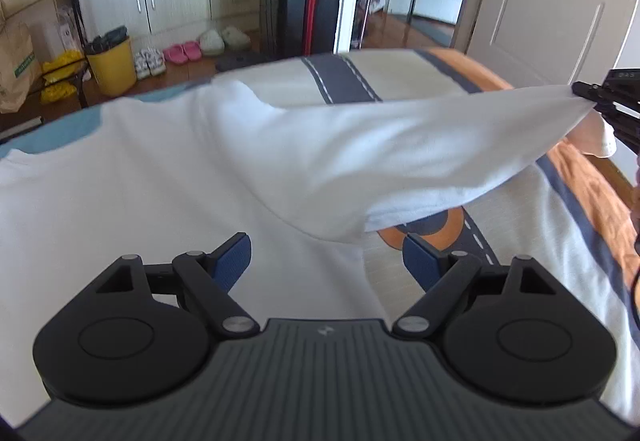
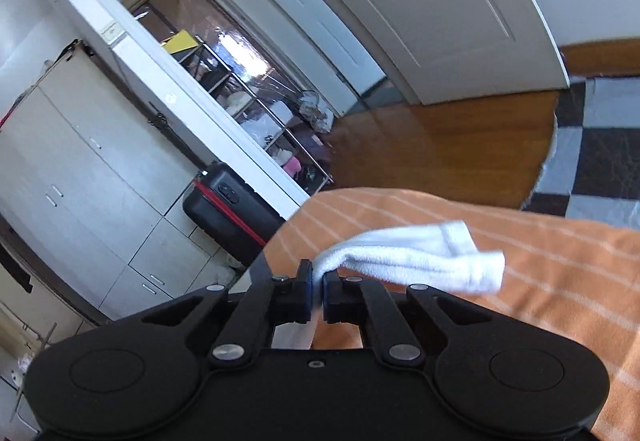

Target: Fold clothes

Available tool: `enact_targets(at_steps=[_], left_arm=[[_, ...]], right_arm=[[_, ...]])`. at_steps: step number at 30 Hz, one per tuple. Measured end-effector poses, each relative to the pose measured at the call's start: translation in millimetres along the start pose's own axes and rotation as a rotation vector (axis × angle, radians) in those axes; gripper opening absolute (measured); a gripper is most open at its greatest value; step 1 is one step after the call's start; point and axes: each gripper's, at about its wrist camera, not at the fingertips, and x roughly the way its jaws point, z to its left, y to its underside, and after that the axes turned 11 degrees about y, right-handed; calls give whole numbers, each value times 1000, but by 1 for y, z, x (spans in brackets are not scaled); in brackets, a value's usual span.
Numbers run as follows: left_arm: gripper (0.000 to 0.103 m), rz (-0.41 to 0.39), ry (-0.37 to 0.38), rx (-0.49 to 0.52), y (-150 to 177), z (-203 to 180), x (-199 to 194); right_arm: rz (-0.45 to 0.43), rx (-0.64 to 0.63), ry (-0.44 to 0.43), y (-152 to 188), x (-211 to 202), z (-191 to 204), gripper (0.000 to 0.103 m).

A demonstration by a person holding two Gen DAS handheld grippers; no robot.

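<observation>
One corner of a white T-shirt (image 1: 168, 169) is pinched in the right gripper (image 2: 317, 291) and lifted off the striped bedspread (image 1: 400, 77). The left gripper (image 1: 326, 261) hovers wide open above it, holding nothing. Folding has apparently barely begun; most cloth lies flat.

Bright daylight throughout. Glare on the wooden floor (image 2: 440, 145) beyond the doorway. Motion blur softens the white shirt (image 1: 280, 145). Strong fisheye curvature bends the door (image 2: 420, 1); corners vignette dark.
</observation>
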Motion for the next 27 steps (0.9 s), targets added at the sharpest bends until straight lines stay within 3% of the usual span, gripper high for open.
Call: enact_targets(at_steps=[4,6,8,14,17,20,22,25,27], left_arm=[[83,-42,-23,-65,1,33,-43],[83,-59,-43,-101,6,55,-67],[83,-77,-72,-145,14,78,-92],[83,-140,-144,-277,56,138,-164],[83,-197,-149,-364,91,164,-187],[83,-178,-130,-505,113,194,-183],[83,-186,-60,-609,119,212,-176],[83,-214,132,-764,125,233,-163],[83,-195,191,-801,126,238,-153]], right_arm=[[13,-52,-131,3,-20,37,6],[9,-219,-156,16,-33,77,6],[25,-360,-242,38,-49,118,6],[234,-486,-631,132,-100,200,6],[341,-573,-741,182,-120,225,6],[424,-706,-749,230,-131,236,6],[454,-792,-729,255,-136,234,6],[454,-936,-718,281,-140,230,7],[443,-990,-714,288,-142,228,7]])
